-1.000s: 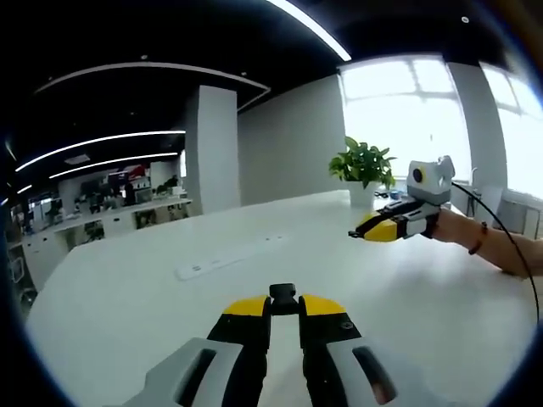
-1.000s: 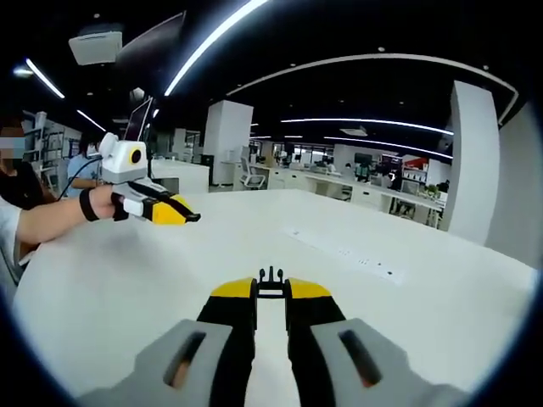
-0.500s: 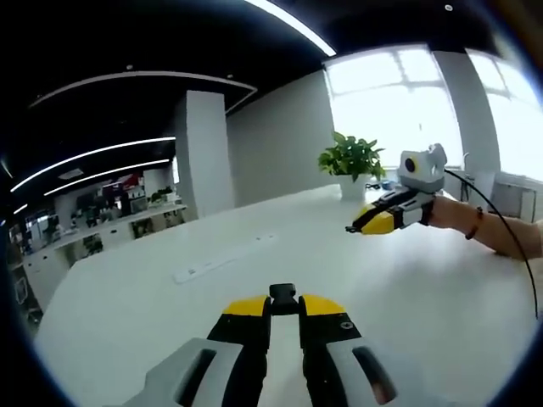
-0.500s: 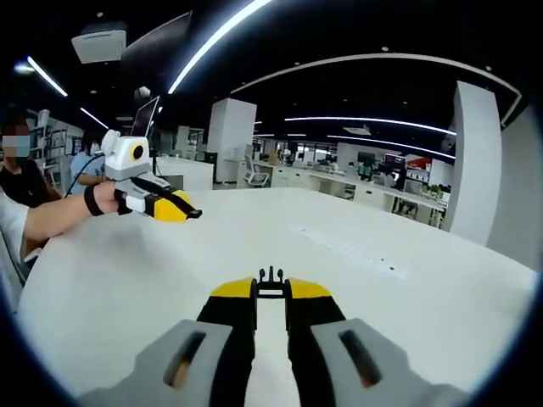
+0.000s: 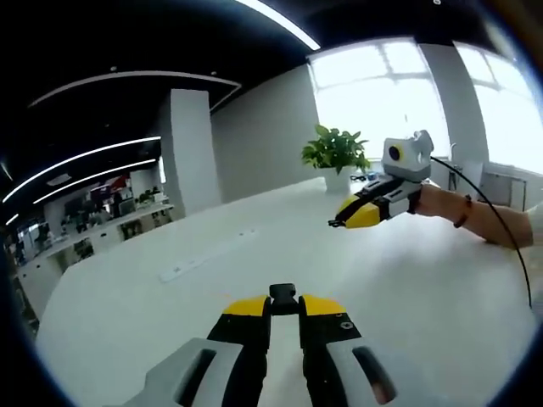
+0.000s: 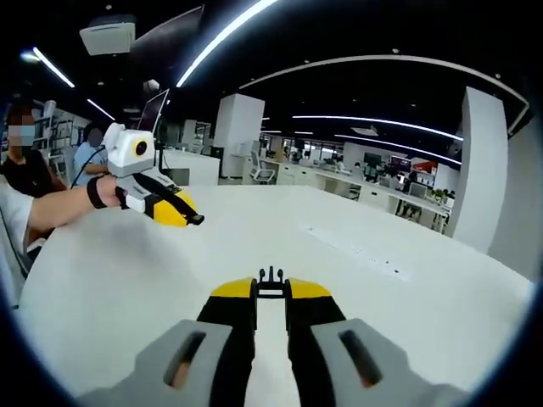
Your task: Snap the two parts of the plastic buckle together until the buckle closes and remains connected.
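Observation:
Both grippers hang above a white table (image 5: 407, 288), facing each other and well apart. In the left gripper view my left gripper (image 5: 282, 303) is shut on the black socket half of the buckle (image 5: 282, 292), which sticks out past the yellow tips. My right gripper (image 5: 361, 212) shows at the right of that view, held by a hand. In the right gripper view my right gripper (image 6: 270, 290) is shut on the black pronged half of the buckle (image 6: 271, 275). At that view's left is my left gripper (image 6: 170, 208), tilted slightly down.
A white power strip (image 5: 204, 257) is set into the table's middle and also shows as the strip (image 6: 356, 252). A potted plant (image 5: 333, 153) stands at the table's window end. A forearm (image 5: 475, 220) reaches over the table. Two people (image 6: 25, 170) sit behind the left gripper.
Both views have panned a little, so the background has slid sideways. The two grippers stay about as far apart as before, each still shut on its buckle half.

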Demonstrator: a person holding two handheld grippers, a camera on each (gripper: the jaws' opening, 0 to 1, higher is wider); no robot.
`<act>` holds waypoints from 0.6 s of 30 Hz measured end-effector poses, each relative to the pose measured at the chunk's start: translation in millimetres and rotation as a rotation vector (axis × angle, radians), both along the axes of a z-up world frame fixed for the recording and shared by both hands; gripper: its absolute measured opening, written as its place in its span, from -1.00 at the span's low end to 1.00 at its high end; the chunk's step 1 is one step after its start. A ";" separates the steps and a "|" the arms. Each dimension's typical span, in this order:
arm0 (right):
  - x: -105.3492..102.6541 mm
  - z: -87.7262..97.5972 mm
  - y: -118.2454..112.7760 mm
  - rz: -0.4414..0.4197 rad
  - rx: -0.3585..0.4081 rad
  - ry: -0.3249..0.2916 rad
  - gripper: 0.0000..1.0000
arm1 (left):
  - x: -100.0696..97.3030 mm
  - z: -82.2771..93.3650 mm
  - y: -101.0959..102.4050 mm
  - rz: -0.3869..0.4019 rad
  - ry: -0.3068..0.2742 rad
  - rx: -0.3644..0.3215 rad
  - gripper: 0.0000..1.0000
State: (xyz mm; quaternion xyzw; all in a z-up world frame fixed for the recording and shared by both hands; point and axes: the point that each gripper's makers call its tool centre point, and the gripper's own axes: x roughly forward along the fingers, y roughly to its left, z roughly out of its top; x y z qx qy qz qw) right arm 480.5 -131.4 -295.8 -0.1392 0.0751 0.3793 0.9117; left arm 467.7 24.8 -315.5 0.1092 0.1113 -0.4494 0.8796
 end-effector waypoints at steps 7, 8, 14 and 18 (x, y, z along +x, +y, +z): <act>-14.1 4.6 6.0 0.021 -0.002 -0.015 -0.78 | -10.2 -4.8 -0.5 -0.020 0.000 0.022 -0.77; -16.5 5.1 8.5 0.030 -0.007 -0.017 -0.78 | -12.2 -5.1 -1.8 -0.026 0.002 0.022 -0.77; -28.9 4.8 18.7 0.061 -0.021 -0.027 -0.78 | -29.5 -5.3 -9.0 -0.069 0.004 0.018 -0.77; -38.3 3.2 23.3 0.076 -0.040 -0.029 -0.77 | -46.6 -8.6 -13.0 -0.091 0.003 0.026 -0.77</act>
